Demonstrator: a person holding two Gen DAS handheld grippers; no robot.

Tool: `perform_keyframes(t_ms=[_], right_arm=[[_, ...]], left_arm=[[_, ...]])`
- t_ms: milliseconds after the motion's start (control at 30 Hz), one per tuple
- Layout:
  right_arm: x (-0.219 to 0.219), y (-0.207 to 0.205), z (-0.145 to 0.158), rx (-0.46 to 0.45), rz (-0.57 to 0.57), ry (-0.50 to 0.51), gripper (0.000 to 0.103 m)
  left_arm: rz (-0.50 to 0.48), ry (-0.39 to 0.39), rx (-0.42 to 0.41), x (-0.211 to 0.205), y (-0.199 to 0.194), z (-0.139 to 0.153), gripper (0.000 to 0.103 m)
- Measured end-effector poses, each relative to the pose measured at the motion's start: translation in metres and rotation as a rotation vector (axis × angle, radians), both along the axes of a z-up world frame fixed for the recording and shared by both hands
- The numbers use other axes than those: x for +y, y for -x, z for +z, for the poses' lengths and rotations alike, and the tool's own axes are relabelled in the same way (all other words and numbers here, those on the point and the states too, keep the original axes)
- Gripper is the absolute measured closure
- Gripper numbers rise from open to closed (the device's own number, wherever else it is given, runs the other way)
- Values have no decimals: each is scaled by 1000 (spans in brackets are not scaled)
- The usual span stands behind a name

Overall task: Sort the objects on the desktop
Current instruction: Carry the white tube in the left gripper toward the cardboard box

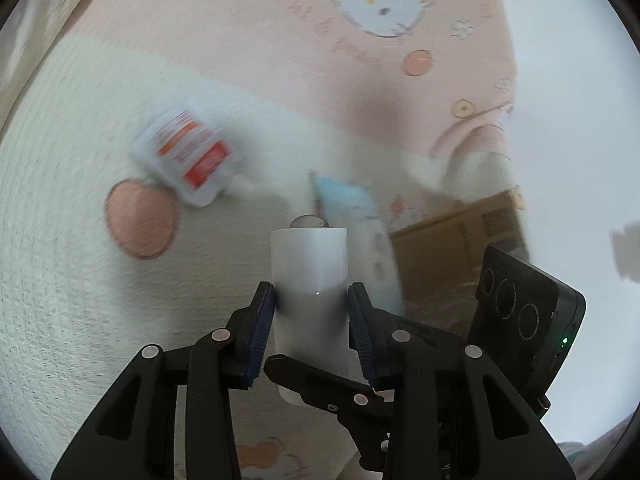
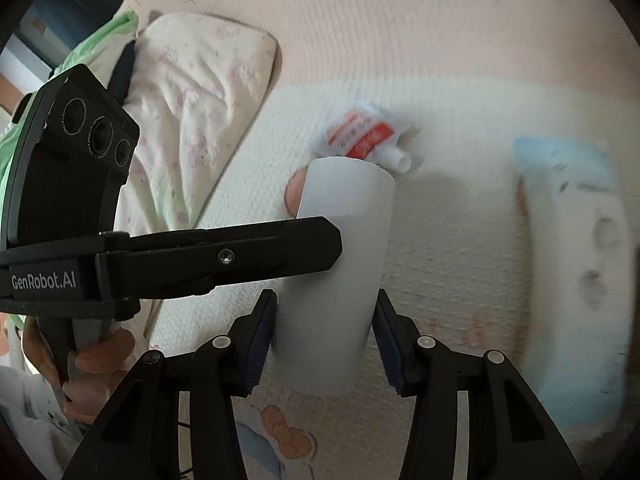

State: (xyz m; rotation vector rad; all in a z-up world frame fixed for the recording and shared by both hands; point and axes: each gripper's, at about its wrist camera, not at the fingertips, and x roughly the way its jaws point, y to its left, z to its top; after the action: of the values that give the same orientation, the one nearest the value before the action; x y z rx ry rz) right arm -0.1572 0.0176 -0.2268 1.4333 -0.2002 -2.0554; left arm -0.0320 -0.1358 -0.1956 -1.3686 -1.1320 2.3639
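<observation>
A plain white cylinder (image 1: 308, 256) stands upright between the blue pads of my left gripper (image 1: 311, 300), which press on its sides. My right gripper (image 2: 326, 308) is shut on the same cylinder (image 2: 348, 208) lower down. In each wrist view one black finger of the other gripper crosses the cylinder: the right one's finger (image 1: 316, 376) and the left one's finger (image 2: 280, 248). A white pouch with an orange-red label and a spout (image 1: 184, 156) (image 2: 364, 140) lies on the mat beyond it. To the right lies a blurred blue and white packet (image 1: 352, 208) (image 2: 576, 260).
Everything rests on a ribbed pink and cream play mat (image 1: 60, 280) with cartoon prints. A cardboard box (image 1: 460, 248) stands at the right. A floral pillow (image 2: 192, 112) and a green bag (image 2: 100, 40) lie at the mat's left edge. A hand (image 2: 92, 364) holds the left gripper's handle.
</observation>
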Motion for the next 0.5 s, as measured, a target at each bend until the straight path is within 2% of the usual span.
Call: perform_keyframes(t_ms=[167, 233, 333, 400, 500], right_arm=[[23, -13, 36, 80, -34, -19, 57], [28, -20, 53, 140, -33, -69, 57], [29, -37, 81, 275, -10, -195, 57], [31, -47, 96, 346, -9, -237, 57], [41, -53, 112, 382, -30, -220, 57]], left_arm=[[-62, 55, 88, 29, 5, 41, 62], [-80, 64, 125, 40, 5, 57, 61], [-112, 87, 185, 53, 3, 81, 61], [-125, 116, 218, 61, 1, 96, 61], [-135, 144, 246, 71, 0, 110, 61]])
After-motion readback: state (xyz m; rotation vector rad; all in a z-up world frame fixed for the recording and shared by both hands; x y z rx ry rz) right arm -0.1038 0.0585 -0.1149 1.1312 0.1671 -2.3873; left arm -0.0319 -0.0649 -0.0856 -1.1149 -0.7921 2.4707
